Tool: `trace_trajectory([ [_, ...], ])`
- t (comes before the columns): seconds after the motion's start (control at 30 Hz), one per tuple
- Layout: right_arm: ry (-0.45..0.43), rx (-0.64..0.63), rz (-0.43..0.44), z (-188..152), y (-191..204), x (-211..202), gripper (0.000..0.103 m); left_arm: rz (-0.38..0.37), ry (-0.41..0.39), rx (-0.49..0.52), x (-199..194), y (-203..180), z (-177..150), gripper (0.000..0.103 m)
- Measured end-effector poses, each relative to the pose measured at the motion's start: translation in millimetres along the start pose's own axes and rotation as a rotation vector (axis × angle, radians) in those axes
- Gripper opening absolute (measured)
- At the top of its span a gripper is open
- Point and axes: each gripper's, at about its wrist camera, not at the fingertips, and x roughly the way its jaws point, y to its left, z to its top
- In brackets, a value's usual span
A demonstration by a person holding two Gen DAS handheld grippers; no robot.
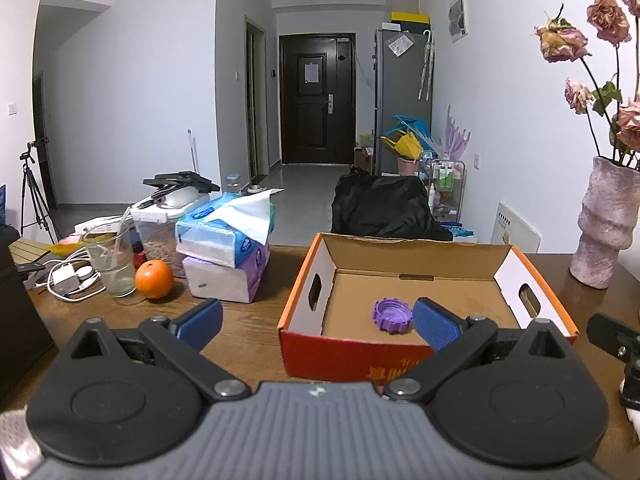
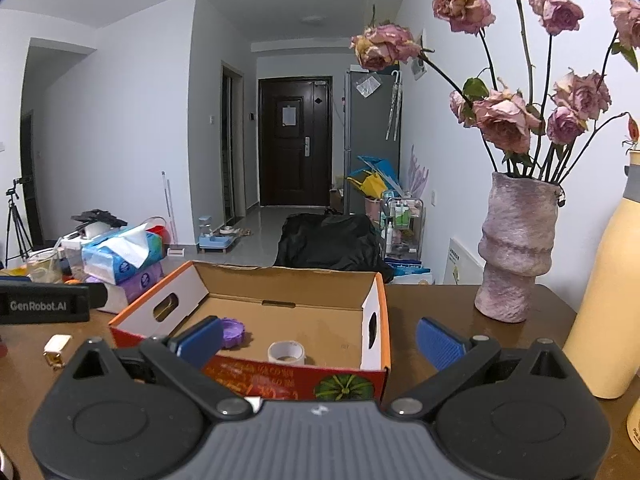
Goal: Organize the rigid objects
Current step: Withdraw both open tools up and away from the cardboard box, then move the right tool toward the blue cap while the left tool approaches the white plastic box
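The left gripper (image 1: 318, 322) and right gripper (image 2: 320, 344) hover with jaws spread, empty. "GenRobot.AI" marks the left gripper's side. In the cardboard box (image 2: 376, 320) on the desk (image 1: 248, 324) lie a purple cap (image 1: 393, 315) and tape roll (image 2: 286, 353).

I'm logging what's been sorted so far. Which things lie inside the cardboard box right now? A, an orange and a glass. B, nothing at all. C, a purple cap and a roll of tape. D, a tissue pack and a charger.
C: the purple cap and the roll of tape both lie on the floor of the cardboard box.
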Motion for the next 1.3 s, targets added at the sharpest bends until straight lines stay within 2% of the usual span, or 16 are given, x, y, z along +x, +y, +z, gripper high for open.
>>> trace_trajectory([
  [0.3, 0.009, -0.024, 0.000, -19, 6, -39, 0.103, -0.013, 0.000, 0.019, -37, 5, -17, 0.103],
  [0.67, 0.027, -0.044, 0.007, -51, 8, -91, 0.103, -0.031, 0.027, 0.051, -83, 15, -53, 0.103],
  [1.3, 0.122, -0.048, -0.016, -104, 1, -143, 0.103, -0.054, 0.087, 0.078, -129, 30, -110, 0.103],
])
